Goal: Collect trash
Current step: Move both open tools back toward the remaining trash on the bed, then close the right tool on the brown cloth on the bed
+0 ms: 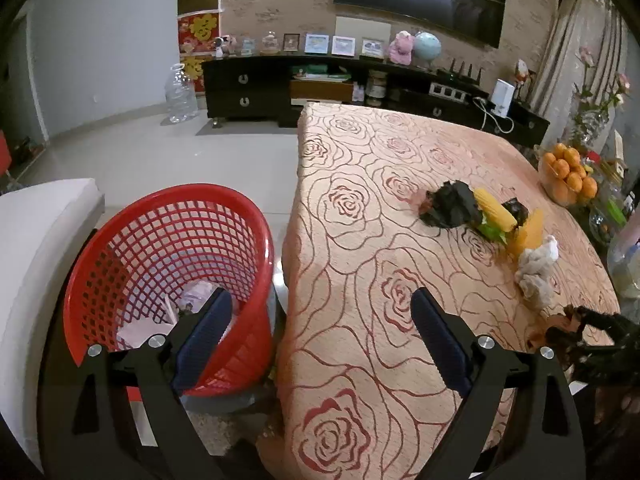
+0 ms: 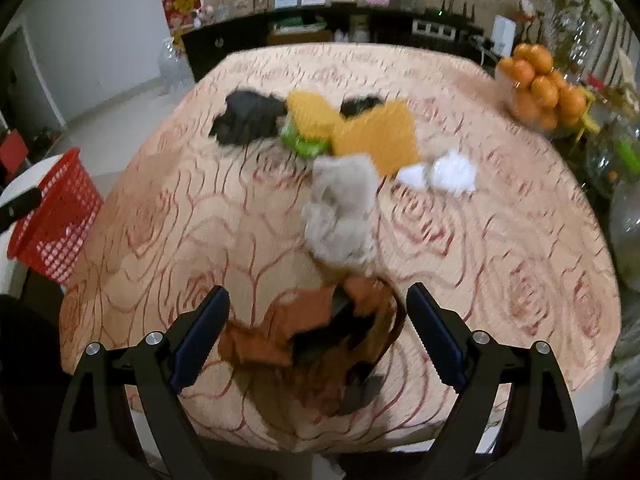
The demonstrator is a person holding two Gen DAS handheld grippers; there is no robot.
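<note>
Beside the surface (image 1: 360, 184), which wears a peach cloth w/ a red rose pattern, a red mesh basket (image 1: 168, 264) stands lower down at its left edge. White and pale paper scraps (image 1: 188, 304) lie in the basket's bottom. The left tool (image 1: 322, 340) hovers across the gap btwn basket and surface, fingers spread wide, holding nothing; its left pad (image 1: 204, 340) shows in front of the basket's rim, its right pad (image 1: 438, 344) over the cloth.

On the surface the trash lies in a loose cluster toward the far right: a crumpled black bag (image 1: 450, 204), two yellow corn cobs (image 1: 494, 210) on green wrapping, and a grey-white tissue wad (image 1: 536, 268) nearer the front.

The right wrist view is motion-blurred. The right tool (image 2: 318, 340) is wide open and empty, fingers either side of a crumpled orange-brown and black wrapper (image 2: 316, 332) lying on the cloth; whether the pads touch it can't be told. Just beyond the wrapper sits the grey tissue wad (image 2: 340, 212), w/ a white tissue (image 2: 444, 172) to its right.

At the surface's far right edge stands a bowl of oranges (image 1: 568, 176).
</note>
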